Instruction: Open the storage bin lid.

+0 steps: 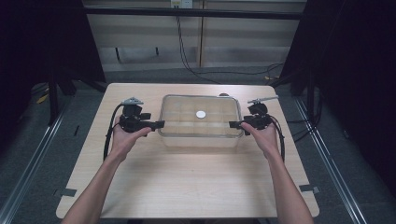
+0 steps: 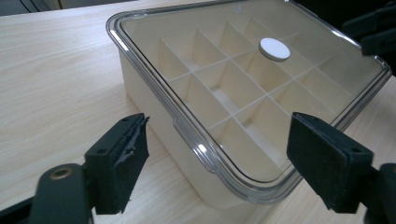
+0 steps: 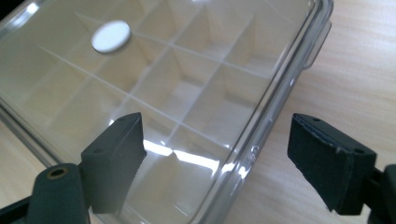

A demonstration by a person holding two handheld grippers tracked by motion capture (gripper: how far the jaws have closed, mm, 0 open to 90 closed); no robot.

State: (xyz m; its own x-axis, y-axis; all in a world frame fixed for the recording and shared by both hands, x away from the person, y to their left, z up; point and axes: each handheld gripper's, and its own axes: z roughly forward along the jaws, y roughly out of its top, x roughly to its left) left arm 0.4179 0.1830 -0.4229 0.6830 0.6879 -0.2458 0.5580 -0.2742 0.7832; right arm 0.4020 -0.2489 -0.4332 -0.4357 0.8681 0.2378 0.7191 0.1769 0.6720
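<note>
1. Nearest the viewer, two bare forearms come in from the near edge of a pale wooden table (image 1: 187,186). The near half of the tabletop is bare, so there is plenty of open room to pull back or set something down there.

2. In the middle of the table, the left gripper (image 1: 159,124) sits at the left end of a cream compartment box (image 1: 201,133), and the right gripper (image 1: 232,124) at its right end. Both have their jaws spread wide and hold nothing. In the left gripper view the jaws straddle a near corner of the box without touching it. In the right gripper view one jaw hangs over the lid and the other over bare table.

3. The box has a clear lid (image 2: 243,88) that looks seated on it. A small tab (image 2: 189,140) juts out under the rim on the left end, and another tab (image 3: 317,44) on the right end. A white round disc (image 1: 201,114) lies at the centre of the lid.

4. Likely risks, as a judgement: the lid is smooth and glossy, so pads closing on the thin rim could slip off. If one side lifts ahead of the other, the lid may tilt and the disc slide away. A push from one end alone could skid the light box across the table.

5. Farther off, the far edge of the table lies close behind the box, leaving little room that way. Beyond it, cables (image 1: 187,60) run across the floor.
</note>
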